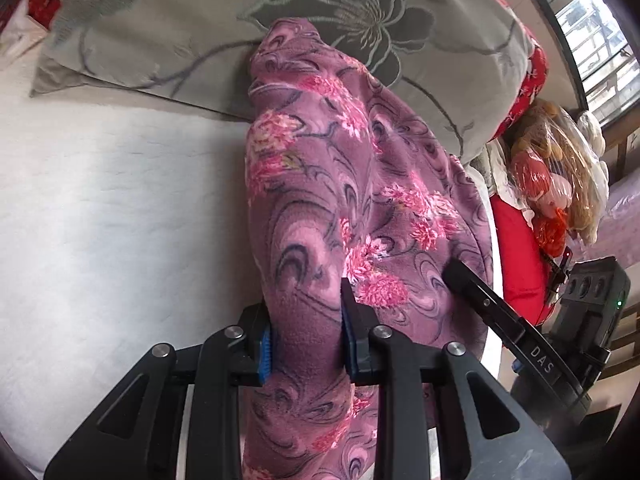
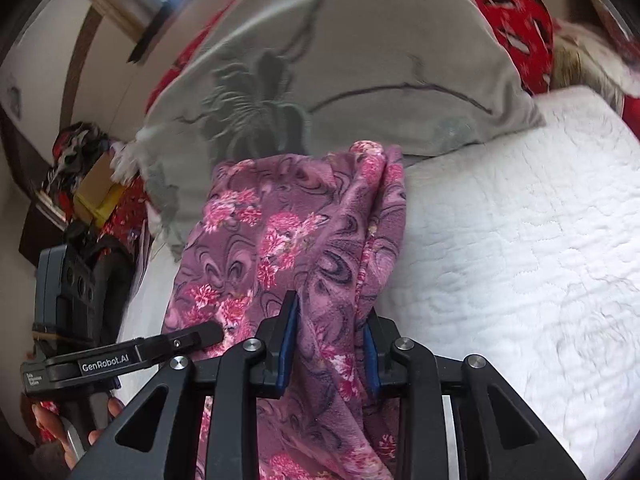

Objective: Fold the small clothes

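In the left wrist view the left tongs point(image 1: 308, 344) are clamped on a thick fold of the purple floral fleece garment point(image 1: 340, 184) at the lower centre of the frame, blue pads point(image 1: 265, 354) pressing the cloth from both sides; the garment runs up from there to the upper centre, where its far end lies against a grey flowered pillow point(image 1: 192, 28); a white quilted bed cover point(image 1: 100, 208) fills the left half; at the lower right the other tool's finger touches the same cloth; a bagged bundle of plush toys point(image 1: 556, 172) sits at the right edge.

In the right wrist view the right tongs point(image 2: 328, 344) are likewise clamped on a bunched fold of the garment point(image 2: 288, 232) at the lower centre; the cloth spreads upward to the middle of the frame, over the white bed cover point(image 2: 520, 240) and up to the pillow point(image 2: 360, 60); a hand point(image 2: 72, 424) grips the left tool at the lower left.
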Tool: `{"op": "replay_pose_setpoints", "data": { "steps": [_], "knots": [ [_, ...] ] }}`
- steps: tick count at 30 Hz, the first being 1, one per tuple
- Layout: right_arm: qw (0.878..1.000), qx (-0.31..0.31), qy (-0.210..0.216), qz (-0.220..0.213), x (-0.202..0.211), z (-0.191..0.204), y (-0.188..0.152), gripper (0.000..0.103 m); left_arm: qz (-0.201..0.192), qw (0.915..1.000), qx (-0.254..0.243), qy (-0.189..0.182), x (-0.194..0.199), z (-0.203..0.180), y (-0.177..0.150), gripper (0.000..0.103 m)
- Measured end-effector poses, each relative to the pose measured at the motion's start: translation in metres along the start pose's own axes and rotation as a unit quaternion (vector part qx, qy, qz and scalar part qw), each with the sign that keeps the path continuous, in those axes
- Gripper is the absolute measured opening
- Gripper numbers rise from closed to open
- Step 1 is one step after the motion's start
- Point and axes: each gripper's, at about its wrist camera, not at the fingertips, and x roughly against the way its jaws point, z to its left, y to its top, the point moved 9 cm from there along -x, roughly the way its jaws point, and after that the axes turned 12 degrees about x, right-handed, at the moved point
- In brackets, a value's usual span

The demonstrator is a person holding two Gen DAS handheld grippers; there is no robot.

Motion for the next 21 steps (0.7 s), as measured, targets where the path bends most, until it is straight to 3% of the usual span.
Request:
{"op": "replay_pose_setpoints", "data": {
  "steps": [11,17,20,21],
  "knots": [
    [1.000,0.007,0.025,0.016,0.016,0.084,-0.049,0.029,-0.020,0.9988,0.003,0.044,0.008,0.009,-0.002,0.024],
    [0.998,0.008,0.049,0.043,0.003,0.117,-0.092,0.029,-0.004,0.9976,0.023,0.065,0.011,0.060,-0.032,0.025],
    [0.996,0.009,0.043,0.078,-0.017,0.120,-0.121,0.031,0.014,0.9956,0.045,0.081,-0.003,0.091,-0.042,0.036],
    [0.996,0.012,0.028,0.089,-0.023,0.116,-0.130,0.034,0.016,0.9961,0.053,0.069,-0.005,0.096,-0.042,0.040]
  ]
}}
